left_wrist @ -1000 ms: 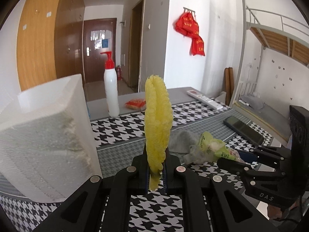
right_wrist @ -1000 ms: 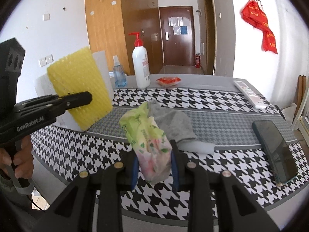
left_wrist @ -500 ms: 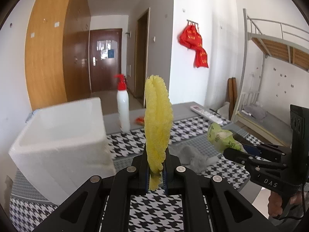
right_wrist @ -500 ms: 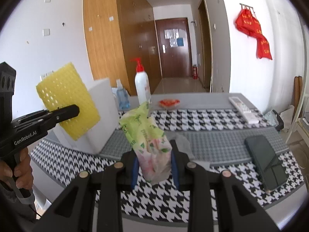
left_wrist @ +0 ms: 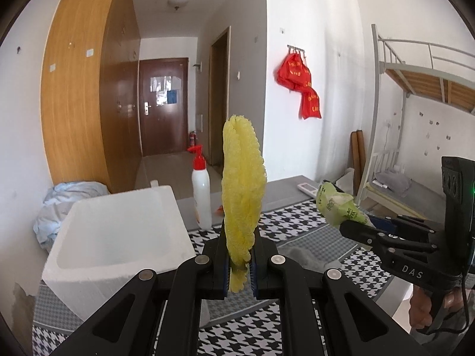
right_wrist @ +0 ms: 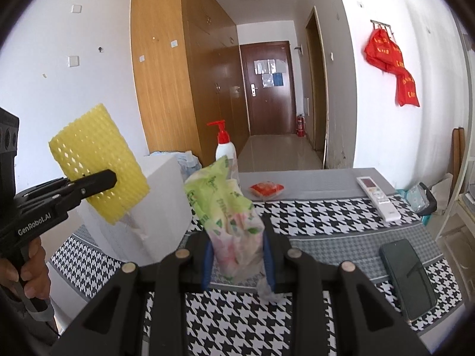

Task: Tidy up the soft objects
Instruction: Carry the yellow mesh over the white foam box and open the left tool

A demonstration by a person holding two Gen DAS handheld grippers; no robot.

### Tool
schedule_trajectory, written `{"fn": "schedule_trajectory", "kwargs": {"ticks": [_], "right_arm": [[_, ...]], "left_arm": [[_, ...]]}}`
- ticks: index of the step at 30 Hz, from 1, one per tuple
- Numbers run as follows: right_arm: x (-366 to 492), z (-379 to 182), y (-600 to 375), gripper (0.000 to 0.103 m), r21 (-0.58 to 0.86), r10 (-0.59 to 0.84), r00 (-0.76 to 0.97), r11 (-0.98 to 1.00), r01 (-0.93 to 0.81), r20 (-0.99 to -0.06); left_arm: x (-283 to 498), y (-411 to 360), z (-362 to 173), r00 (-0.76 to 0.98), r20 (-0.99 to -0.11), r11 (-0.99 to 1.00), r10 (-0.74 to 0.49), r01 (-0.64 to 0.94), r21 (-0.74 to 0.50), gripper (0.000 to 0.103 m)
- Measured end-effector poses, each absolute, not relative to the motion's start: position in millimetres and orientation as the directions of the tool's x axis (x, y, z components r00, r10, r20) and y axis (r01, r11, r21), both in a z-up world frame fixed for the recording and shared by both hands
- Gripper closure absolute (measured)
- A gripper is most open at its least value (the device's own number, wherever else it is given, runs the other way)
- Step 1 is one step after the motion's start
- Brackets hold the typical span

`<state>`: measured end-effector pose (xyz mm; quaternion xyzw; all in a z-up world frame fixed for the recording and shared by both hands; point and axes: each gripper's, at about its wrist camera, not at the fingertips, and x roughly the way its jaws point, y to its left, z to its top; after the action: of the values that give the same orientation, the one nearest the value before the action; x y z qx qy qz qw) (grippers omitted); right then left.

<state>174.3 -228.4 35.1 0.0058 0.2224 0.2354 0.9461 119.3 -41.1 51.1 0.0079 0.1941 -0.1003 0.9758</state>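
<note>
My left gripper (left_wrist: 240,270) is shut on a yellow foam net sleeve (left_wrist: 242,190), which stands upright, edge-on, above the table. In the right wrist view the same sleeve (right_wrist: 98,163) shows its flat holed face, clamped in the left gripper (right_wrist: 111,178) beside the white foam box (right_wrist: 154,207). My right gripper (right_wrist: 237,262) is shut on a green and pink tissue pack (right_wrist: 228,210), held up off the table. From the left wrist view the pack (left_wrist: 338,207) sticks out of the right gripper (left_wrist: 344,227). The open foam box (left_wrist: 118,237) lies low left of the sleeve. A grey cloth (left_wrist: 302,256) rests on the table.
A red-pump white bottle (right_wrist: 224,148), an orange packet (right_wrist: 267,190), a white remote (right_wrist: 377,197) and a dark phone (right_wrist: 408,279) sit on the houndstooth tablecloth (right_wrist: 326,216). A bunk bed (left_wrist: 421,95) stands at right. A hand (right_wrist: 26,273) holds the left gripper's handle.
Both grippers have risen with the sleeve and the tissue pack still clamped. The table, bottle and grey cloth have dropped lower in view, and the foam box's open top now shows.
</note>
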Motion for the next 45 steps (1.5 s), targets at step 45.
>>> {"fn": "schedule_trajectory", "kwargs": {"ticks": [45], "right_arm": [[186,74,-180,0.070,0.057,0.501,0.799,0.856,-0.513,-0.332]], "left_arm": [[123,7,80,0.949,-0.310,0.998,-0.049,0.057,0.017,0.092]]}}
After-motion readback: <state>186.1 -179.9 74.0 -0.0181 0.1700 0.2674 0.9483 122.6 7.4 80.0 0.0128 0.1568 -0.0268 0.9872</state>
